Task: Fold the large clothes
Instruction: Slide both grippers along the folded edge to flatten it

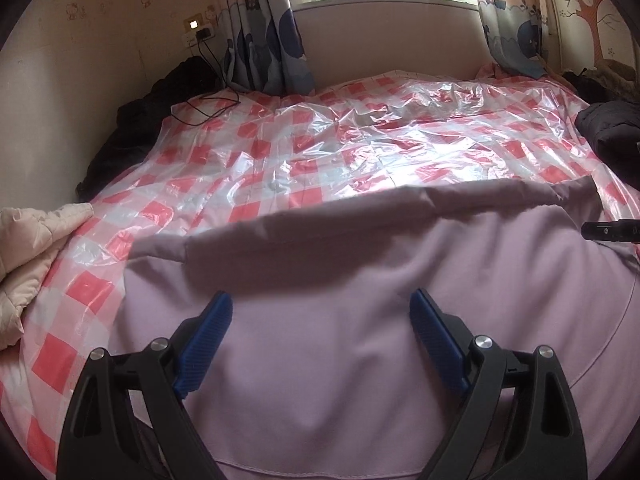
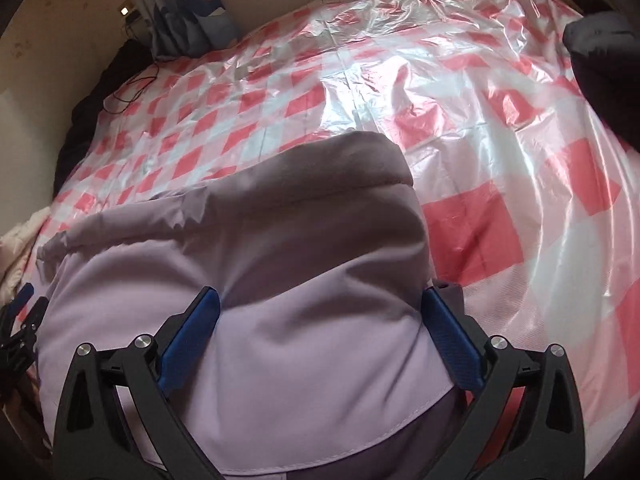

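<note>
Tools left and right both released above lilac garment on checkered sheet.

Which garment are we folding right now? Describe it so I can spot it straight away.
Start from the bed under the window, covered by the red-and-white checked plastic sheet. On its near side, under both grippers, lies the lilac garment, spread out with a folded band along its far edge. The other clothes are at the bed's edges: a cream quilted jacket, dark jackets.

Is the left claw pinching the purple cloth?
No, the left claw is wide open above the purple cloth, with neither pad pressing it.
</note>
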